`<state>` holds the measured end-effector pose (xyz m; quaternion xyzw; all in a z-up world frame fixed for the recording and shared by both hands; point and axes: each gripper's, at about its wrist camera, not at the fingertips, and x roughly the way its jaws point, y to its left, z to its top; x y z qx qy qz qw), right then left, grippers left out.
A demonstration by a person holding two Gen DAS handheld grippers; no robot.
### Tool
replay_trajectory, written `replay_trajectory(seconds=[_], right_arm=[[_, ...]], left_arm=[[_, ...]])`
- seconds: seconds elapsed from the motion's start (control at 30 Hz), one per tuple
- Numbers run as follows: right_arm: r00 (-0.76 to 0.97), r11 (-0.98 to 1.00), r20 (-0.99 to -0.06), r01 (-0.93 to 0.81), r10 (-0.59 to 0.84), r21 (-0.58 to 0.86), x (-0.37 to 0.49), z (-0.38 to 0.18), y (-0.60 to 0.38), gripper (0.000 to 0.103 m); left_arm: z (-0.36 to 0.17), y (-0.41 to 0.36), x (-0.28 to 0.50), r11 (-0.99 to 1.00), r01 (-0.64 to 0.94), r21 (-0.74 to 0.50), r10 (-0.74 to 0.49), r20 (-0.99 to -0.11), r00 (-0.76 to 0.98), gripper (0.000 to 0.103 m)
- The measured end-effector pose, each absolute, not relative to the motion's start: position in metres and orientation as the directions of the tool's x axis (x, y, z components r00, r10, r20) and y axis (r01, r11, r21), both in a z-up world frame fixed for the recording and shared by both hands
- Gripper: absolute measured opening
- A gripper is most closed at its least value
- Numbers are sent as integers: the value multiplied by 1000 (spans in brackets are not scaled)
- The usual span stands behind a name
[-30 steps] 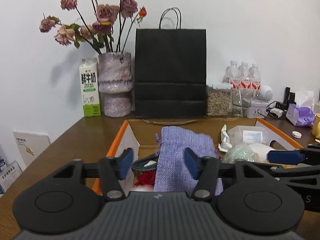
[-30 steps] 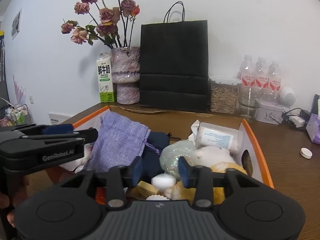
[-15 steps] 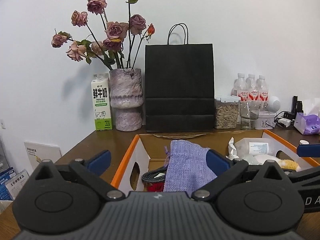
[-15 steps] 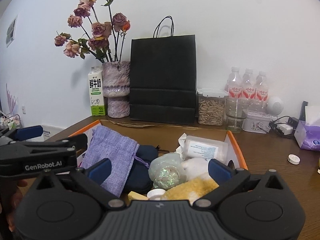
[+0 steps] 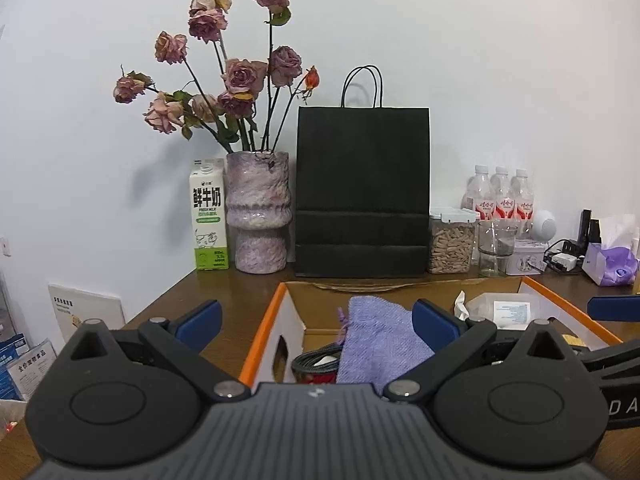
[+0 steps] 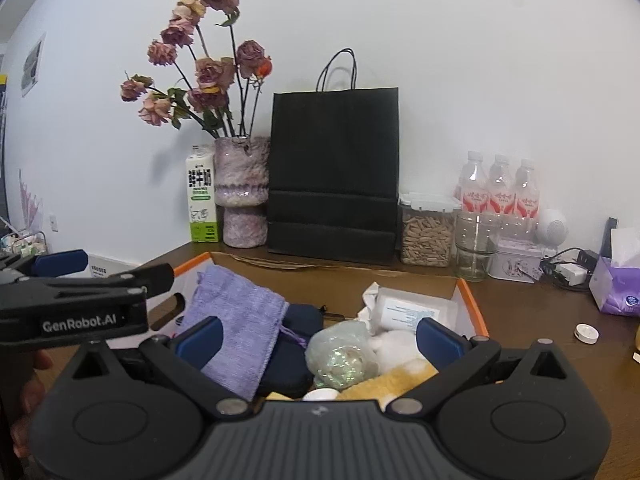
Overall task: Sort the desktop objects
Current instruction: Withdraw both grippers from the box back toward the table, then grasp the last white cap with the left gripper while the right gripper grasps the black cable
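An orange-edged cardboard box (image 5: 264, 320) (image 6: 472, 304) sits on the brown desk, full of things. A purple cloth pouch (image 5: 376, 340) (image 6: 236, 320) leans at its left side. Beside it lie a dark blue case (image 6: 296, 340), an iridescent ball in plastic (image 6: 340, 356), a white packet (image 6: 408, 312) and yellow fluff (image 6: 384, 384). My left gripper (image 5: 316, 320) is open and empty above the box's near left corner. My right gripper (image 6: 316, 336) is open and empty above the box's near side. The left gripper also shows at the left of the right wrist view (image 6: 80, 300).
Along the back wall stand a milk carton (image 5: 208, 216), a vase of dried roses (image 5: 258, 212), a black paper bag (image 5: 362, 192), a seed jar (image 5: 452, 244), a glass (image 5: 494, 248) and water bottles (image 5: 504, 196). A purple tissue pack (image 6: 616, 288) and white cap (image 6: 586, 334) lie right.
Both grippers have opened wide from nearly closed and have pulled back and up from the box.
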<state>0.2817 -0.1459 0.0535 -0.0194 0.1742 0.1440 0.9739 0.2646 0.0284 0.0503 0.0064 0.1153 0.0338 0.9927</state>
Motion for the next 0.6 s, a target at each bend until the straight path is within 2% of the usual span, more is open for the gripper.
replay_trajectory(seconds=[0.3,0.47,0.6], right_arm=[[897,953,-349,-301,271,-32,234,56,-142,103],[864,943,-417,-331,283,-44,213,39,-134,103],[831,943,-492,-327,260,-53,212,23,-123,99]], left_arm=[[45,66,226,1000,-8,16,13,-330,944,103],[29,85,211,1000,-15,-13,8,-410,912,103],[11,88,204,999,-20,33,33,-468,883,103]])
